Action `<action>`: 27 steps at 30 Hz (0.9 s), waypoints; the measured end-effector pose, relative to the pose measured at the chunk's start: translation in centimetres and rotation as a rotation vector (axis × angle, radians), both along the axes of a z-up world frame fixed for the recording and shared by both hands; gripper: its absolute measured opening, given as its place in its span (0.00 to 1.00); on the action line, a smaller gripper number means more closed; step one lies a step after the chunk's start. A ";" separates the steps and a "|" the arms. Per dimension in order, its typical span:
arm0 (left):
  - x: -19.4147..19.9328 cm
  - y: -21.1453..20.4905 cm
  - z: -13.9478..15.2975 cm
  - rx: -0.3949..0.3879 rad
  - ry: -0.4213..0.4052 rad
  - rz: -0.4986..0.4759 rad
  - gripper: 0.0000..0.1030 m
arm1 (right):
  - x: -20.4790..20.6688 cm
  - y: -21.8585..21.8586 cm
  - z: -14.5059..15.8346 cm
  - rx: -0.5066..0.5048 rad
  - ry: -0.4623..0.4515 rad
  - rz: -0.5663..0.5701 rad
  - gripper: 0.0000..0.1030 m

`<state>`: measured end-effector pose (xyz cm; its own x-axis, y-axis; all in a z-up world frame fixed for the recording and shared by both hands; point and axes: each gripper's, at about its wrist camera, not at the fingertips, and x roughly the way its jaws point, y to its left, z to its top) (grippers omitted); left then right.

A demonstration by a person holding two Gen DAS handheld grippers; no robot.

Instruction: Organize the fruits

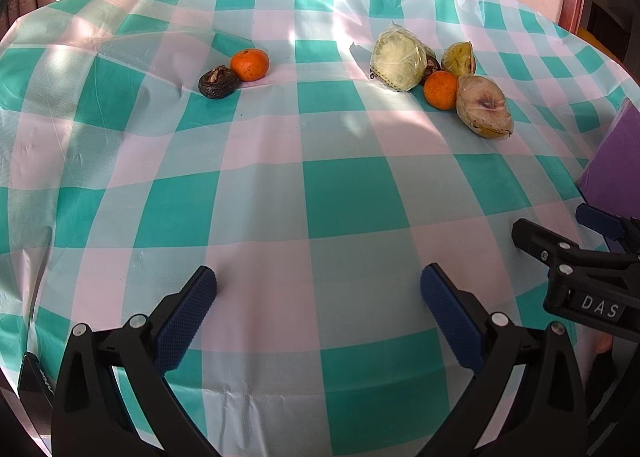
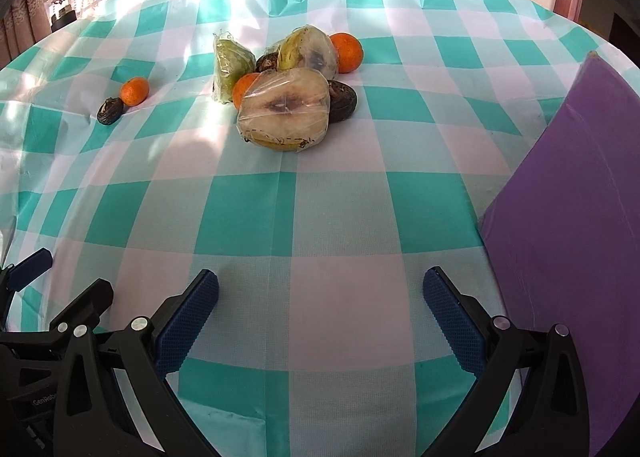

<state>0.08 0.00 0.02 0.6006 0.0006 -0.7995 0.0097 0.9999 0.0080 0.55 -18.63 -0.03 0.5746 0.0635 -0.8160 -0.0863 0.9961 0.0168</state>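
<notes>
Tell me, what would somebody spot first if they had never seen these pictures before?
Probably the pile of fruit in the middle of the checked tablecloth: big cut halves wrapped in plastic, with bright oranges tucked among them. Off to its left, one more orange sits touching a dark wrinkled fruit. A purple board lies at the right edge, and both pairs of jaws stand open, holding nothing.

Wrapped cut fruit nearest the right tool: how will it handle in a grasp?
The wrapped cut fruit probably feels slick: glossy film covers it. Likely soft, since the exposed flesh looks bruised. Resting against neighbouring fruit, it may disturb them when lifted.
</notes>
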 end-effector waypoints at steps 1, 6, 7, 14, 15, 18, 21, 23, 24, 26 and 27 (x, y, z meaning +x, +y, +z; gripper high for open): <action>0.0 0.0 0.0 0.000 0.001 0.000 0.99 | 0.7 0.5 0.0 0.000 -0.001 0.008 0.96; -0.1 0.3 0.1 0.002 0.003 -0.004 0.99 | 4.2 2.1 0.1 -0.004 -0.005 0.018 0.95; -0.1 0.3 0.1 0.002 0.003 -0.003 0.99 | 5.0 2.3 0.2 0.000 -0.004 0.014 0.95; -0.1 0.3 0.1 0.001 0.004 -0.004 0.99 | 7.6 3.1 0.6 -0.003 -0.038 -0.020 0.73; 0.0 0.0 0.1 0.001 0.005 -0.006 0.99 | 7.5 3.0 0.6 0.001 -0.045 -0.025 0.67; 0.1 0.0 0.0 0.000 0.007 -0.010 0.99 | 6.6 1.9 1.1 0.066 -0.085 -0.029 0.52; 0.1 0.0 0.0 -0.003 0.009 -0.007 0.99 | 5.2 0.6 1.6 0.128 -0.135 -0.063 0.51; 0.3 0.1 0.0 -0.005 0.011 0.002 0.99 | 4.2 -0.1 1.8 0.161 -0.155 -0.078 0.49; 0.5 0.3 0.1 -0.007 0.013 0.010 0.99 | 3.7 -0.4 1.9 0.176 -0.163 -0.077 0.48; 1.2 1.0 0.2 -0.029 0.012 0.038 0.98 | 2.8 -0.7 2.0 0.193 -0.173 -0.076 0.46; 1.8 1.6 0.3 -0.039 0.012 0.061 0.98 | 2.4 -0.7 2.1 0.199 -0.178 -0.074 0.43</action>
<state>1.89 1.62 0.31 0.5908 0.0051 -0.8068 -0.0512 0.9982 -0.0311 2.92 -19.37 2.04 0.7165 0.1656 -0.6777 -0.0329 0.9784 0.2043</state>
